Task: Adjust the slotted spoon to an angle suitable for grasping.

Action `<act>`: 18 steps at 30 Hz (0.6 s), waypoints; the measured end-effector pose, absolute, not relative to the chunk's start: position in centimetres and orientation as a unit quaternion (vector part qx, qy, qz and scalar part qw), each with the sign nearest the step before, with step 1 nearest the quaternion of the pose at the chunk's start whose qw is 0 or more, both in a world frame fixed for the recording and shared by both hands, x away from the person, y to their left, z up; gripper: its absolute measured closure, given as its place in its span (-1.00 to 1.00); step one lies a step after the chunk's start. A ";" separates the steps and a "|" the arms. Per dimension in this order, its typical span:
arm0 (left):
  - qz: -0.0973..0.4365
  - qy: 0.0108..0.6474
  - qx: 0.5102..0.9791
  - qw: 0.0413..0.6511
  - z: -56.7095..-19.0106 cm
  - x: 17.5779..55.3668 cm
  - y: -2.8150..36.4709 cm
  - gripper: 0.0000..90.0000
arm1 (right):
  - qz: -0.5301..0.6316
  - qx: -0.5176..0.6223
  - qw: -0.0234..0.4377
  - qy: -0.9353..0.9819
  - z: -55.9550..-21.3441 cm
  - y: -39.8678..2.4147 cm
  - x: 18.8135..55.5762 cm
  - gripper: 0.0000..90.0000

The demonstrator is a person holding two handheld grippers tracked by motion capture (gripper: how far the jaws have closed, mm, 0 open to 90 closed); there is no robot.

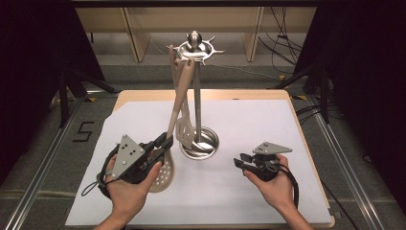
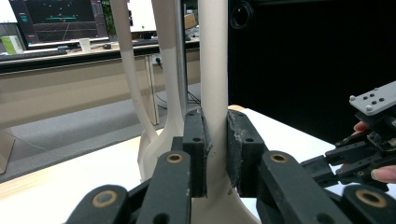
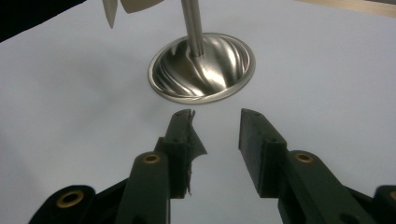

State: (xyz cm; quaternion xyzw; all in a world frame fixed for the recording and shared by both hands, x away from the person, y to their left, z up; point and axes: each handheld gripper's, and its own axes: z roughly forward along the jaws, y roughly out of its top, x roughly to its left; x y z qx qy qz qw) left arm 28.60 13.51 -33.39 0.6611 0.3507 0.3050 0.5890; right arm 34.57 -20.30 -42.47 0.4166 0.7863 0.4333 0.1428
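Note:
A steel utensil stand [image 1: 197, 96] rises from a round base [image 1: 199, 143] at mid-table, with a hook ring [image 1: 194, 49] on top. A beige slotted turner [image 1: 184, 127] hangs from it. A beige perforated spoon [image 1: 163, 175] leans up toward the ring, its bowl low over the white sheet. My left gripper [image 1: 163, 142] is shut on the spoon's handle [image 2: 213, 84], the pads [image 2: 194, 149] pressing both sides. My right gripper [image 1: 238, 160] stands open and empty to the right of the base [image 3: 201, 67], its jaws [image 3: 215, 140] pointing at it.
A white sheet [image 1: 249, 120] covers the wooden table [image 1: 292, 103]. Dark curtains and metal frame rails stand on both sides. In the left gripper view, a desk with a monitor [image 2: 58, 21] stands far behind, and the other gripper [image 2: 369, 140] shows at the right.

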 end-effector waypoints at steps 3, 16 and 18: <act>0.313 0.342 0.663 0.588 -33.3 28.6 13.3 0.74 | 0.434 0.429 0.140 0.780 -42.5 -20.2 34.5 0.45; 0.308 0.337 0.666 0.590 -33.4 28.8 12.1 0.74 | 0.431 0.418 0.162 0.783 -42.5 -20.8 34.7 0.45; 0.301 0.339 0.669 0.589 -33.5 28.7 11.9 0.74 | 0.438 0.432 0.144 0.775 -42.5 -20.6 34.5 0.45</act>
